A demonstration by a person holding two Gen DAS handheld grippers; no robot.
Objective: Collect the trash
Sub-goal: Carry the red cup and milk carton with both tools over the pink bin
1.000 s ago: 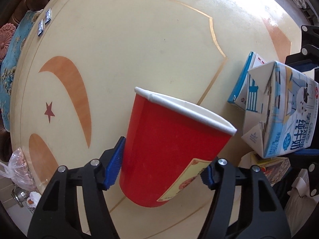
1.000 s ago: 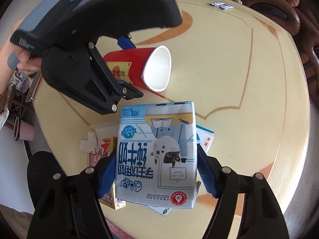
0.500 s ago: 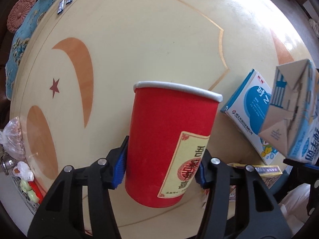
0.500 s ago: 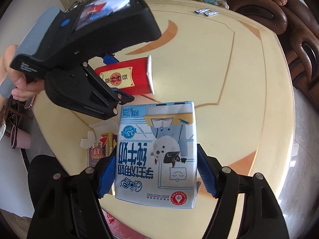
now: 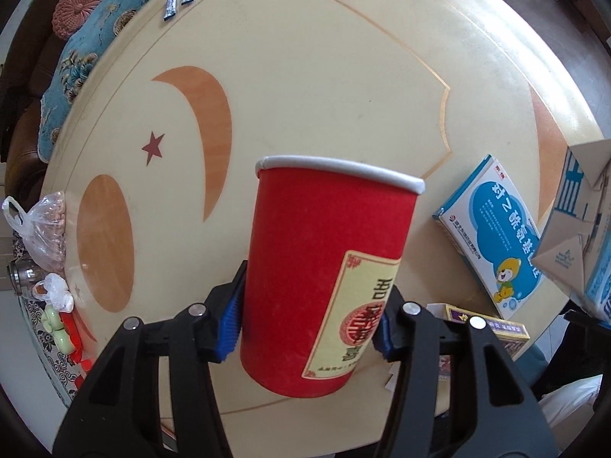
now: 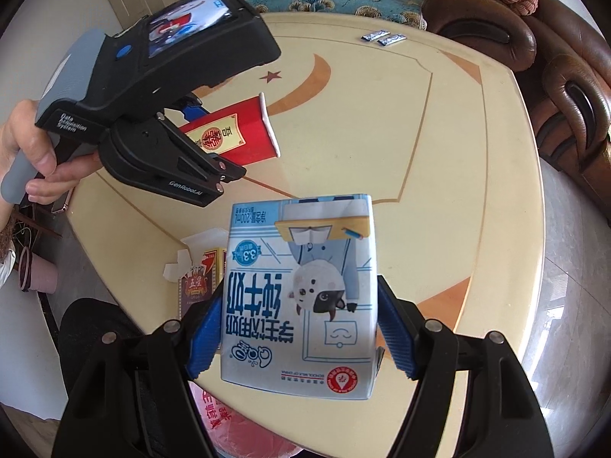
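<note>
Both pieces of trash are best kept level and squeezed gently (paper crushes easily). The milk carton [image 6: 301, 297] is being clamped at six o'clock by the right hand-held gripper [image 6: 299, 328]. The red cup [image 5: 324, 278] is being gripped by the left hand-held gripper [image 5: 307, 322], above the surface [image 5: 343, 76].

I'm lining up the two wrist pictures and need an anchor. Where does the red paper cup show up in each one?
Left wrist: the red paper cup fills the lower middle, clamped between the left gripper fingers.
Right wrist: the cup lies upper left of centre, rim pointing right, under the black handheld device.
Shared landmark: the red star inlaid in the table beside the orange crescent.
</note>
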